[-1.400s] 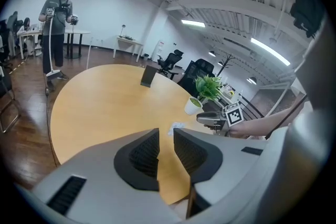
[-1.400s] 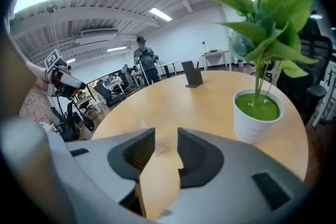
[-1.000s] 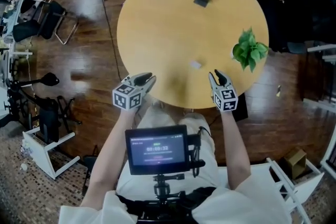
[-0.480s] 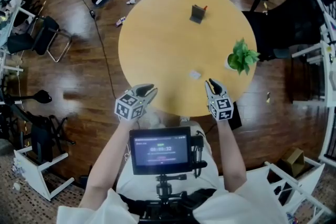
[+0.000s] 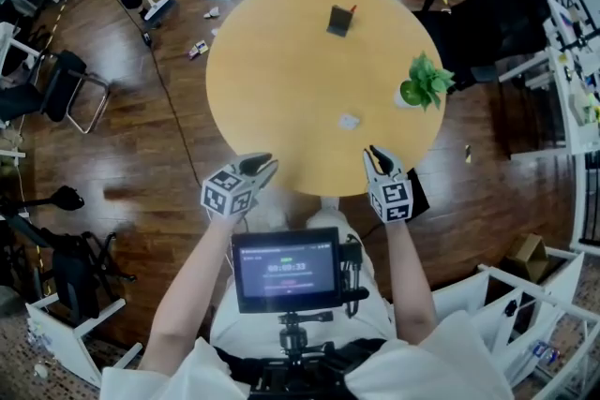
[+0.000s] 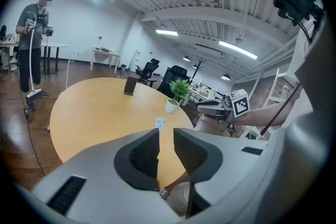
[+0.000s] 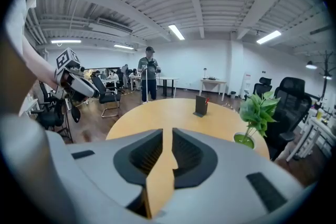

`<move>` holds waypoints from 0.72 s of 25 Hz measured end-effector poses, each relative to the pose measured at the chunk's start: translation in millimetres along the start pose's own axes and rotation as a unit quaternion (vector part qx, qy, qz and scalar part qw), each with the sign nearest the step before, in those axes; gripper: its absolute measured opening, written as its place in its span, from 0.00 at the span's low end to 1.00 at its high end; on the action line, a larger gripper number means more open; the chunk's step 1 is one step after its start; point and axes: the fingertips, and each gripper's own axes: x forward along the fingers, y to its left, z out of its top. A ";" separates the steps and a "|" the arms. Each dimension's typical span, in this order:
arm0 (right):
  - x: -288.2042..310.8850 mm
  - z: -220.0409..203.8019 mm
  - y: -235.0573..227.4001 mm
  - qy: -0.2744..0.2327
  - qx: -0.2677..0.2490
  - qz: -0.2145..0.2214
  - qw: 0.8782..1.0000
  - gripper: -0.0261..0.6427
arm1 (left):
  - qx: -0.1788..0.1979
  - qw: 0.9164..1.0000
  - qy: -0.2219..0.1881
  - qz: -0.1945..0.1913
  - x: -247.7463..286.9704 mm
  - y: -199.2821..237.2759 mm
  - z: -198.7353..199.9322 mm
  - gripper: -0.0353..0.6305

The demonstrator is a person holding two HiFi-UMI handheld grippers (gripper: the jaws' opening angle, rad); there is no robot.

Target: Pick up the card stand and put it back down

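Both tools hover at the near edge of the round table. The left gripper has its jaws almost together, with only a narrow slit between them and nothing in it. The right gripper has just been closing its jaws to a similar slit and is likewise empty. Farther on lie a small white slip and, at the right rim, a potted plant. The card stand stands near the far edge, well apart from both grippers. Reaching it likely calls for spreading the jaws wide and pinching its upright panel squarely, so that it lifts without tipping.

No legible text; digits on the chest screen blurred.
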 end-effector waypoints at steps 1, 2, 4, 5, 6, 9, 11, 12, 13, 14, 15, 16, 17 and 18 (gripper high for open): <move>-4.1 1.2 6.8 -0.003 -0.005 -0.008 1.000 0.14 | 0.002 1.000 0.000 -0.004 -4.3 0.8 -4.5 0.18; -8.1 1.2 13.8 -0.005 -0.009 -0.014 1.000 0.14 | 0.003 1.000 0.001 -0.008 -7.9 1.1 -9.8 0.18; -16.9 -1.2 28.3 -0.010 -0.013 -0.022 1.000 0.14 | 0.003 1.000 0.001 -0.016 -14.0 0.1 -21.5 0.18; -21.9 -3.5 35.4 -0.013 -0.013 -0.025 1.000 0.13 | 0.001 1.000 0.000 -0.020 -16.8 -1.2 -27.5 0.18; -27.1 -6.2 42.3 -0.014 -0.014 -0.028 0.999 0.13 | -0.001 1.000 -0.001 -0.024 -19.8 -2.4 -33.5 0.18; -41.4 -10.7 59.8 -0.018 -0.012 -0.041 0.999 0.13 | -0.006 1.000 -0.002 -0.030 -29.1 -1.9 -47.9 0.18; -50.5 -11.5 67.8 -0.018 -0.008 -0.050 0.999 0.13 | -0.010 0.999 -0.001 -0.034 -33.3 -1.4 -55.9 0.18; -55.3 -13.5 70.8 -0.016 -0.006 -0.054 0.998 0.13 | -0.013 0.999 0.000 -0.037 -35.3 -2.5 -60.6 0.18; -59.6 -17.1 72.9 -0.015 -0.005 -0.057 0.998 0.13 | -0.016 0.999 0.001 -0.039 -37.5 -3.9 -65.4 0.18; -63.0 -21.0 74.5 -0.014 -0.003 -0.060 0.998 0.13 | -0.019 0.999 0.001 -0.042 -39.9 -4.9 -69.6 0.18; -65.5 -23.7 75.8 -0.014 0.000 -0.064 0.998 0.13 | -0.020 0.999 0.001 -0.044 -42.1 -5.1 -72.9 0.18; -67.3 -25.2 76.9 -0.014 0.004 -0.067 0.998 0.13 | -0.021 0.999 0.001 -0.045 -43.2 -4.7 -75.4 0.18; -68.9 -26.8 77.5 -0.015 0.007 -0.069 0.998 0.13 | -0.021 0.999 0.002 -0.047 -42.7 -4.4 -77.4 0.18; -70.8 -28.9 77.9 -0.014 0.010 -0.070 0.997 0.13 | -0.020 0.999 0.004 -0.050 -40.5 -4.9 -79.6 0.18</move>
